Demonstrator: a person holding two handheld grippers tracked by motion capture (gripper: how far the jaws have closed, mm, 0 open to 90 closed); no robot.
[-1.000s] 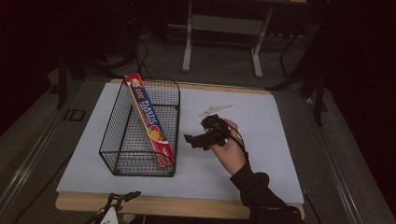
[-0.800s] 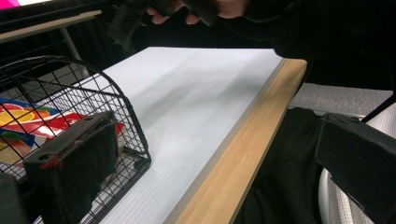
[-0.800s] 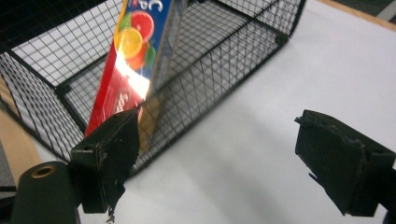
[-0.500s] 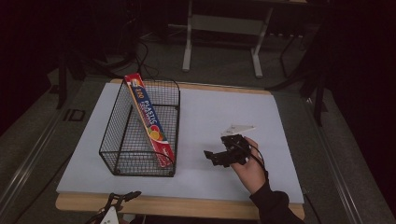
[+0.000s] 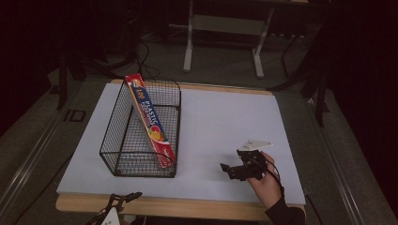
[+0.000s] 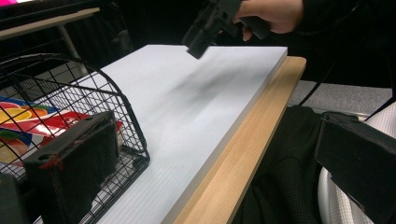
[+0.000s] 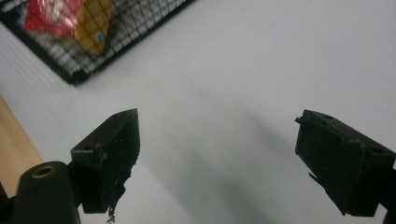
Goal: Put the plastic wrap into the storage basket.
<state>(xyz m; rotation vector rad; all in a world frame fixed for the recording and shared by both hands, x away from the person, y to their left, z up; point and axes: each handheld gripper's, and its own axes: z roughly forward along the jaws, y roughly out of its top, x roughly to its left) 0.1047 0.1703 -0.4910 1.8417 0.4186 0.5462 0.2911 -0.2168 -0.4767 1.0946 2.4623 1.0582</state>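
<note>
While the right gripper hangs over the near right part of the white surface, its jaws are spread wide with nothing between them; the right gripper view shows bare surface in the gap. The right hand holds it from the near edge, grey plate on top, jaws pointing left toward the basket.

Wire basket sits on the left half of the surface, well apart from the right gripper. Inside it a long red plastic wrap box leans tilted: far end sticking above the far left rim, near end down at the near right corner of the basket floor. In the right gripper view the box's near end sits behind the mesh at top left.

Left gripper is low at the near left, just past the wooden edge of the surface. In its own view the jaws stand well apart, one in front of the basket's near corner, the other off the surface over dark clothing; nothing pinched. High view of it is dim and partly cut off, so orientation there is probably jaws-up, not certain.

The right gripper also shows far off in the left gripper view, above the surface.
</note>
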